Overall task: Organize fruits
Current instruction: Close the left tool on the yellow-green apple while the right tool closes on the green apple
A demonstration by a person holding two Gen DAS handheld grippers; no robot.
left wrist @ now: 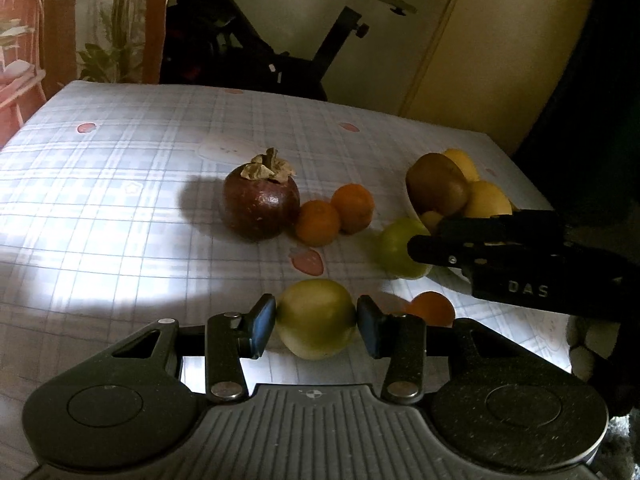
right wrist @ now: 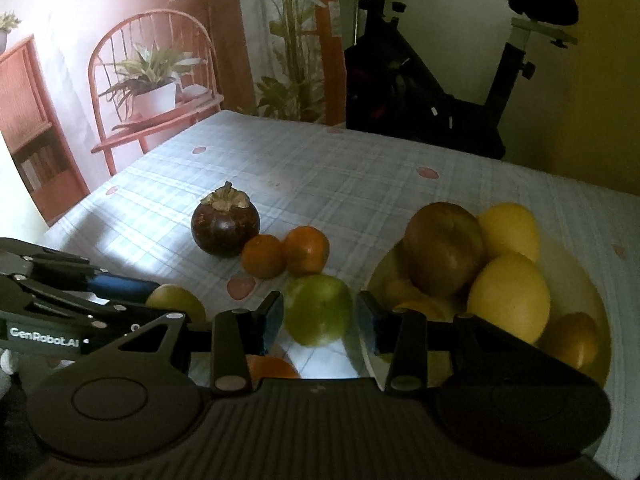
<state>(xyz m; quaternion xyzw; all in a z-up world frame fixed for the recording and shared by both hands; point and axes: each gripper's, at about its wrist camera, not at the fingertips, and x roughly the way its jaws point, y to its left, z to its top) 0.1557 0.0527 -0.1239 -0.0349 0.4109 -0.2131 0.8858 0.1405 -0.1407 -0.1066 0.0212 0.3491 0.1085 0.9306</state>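
Note:
My left gripper is shut on a yellow-green fruit just above the tablecloth. My right gripper is open around a second green fruit next to the white bowl; the pads stand just off its sides. That fruit and the right gripper also show in the left wrist view. The bowl holds a brown fruit and several yellow fruits. On the cloth lie a dark mangosteen, two small oranges and one more orange near the grippers.
The table has a plaid cloth with strawberry prints. An exercise bike stands beyond the far edge. A printed backdrop with a chair and plants is at the far left. The left gripper crosses the lower left of the right wrist view.

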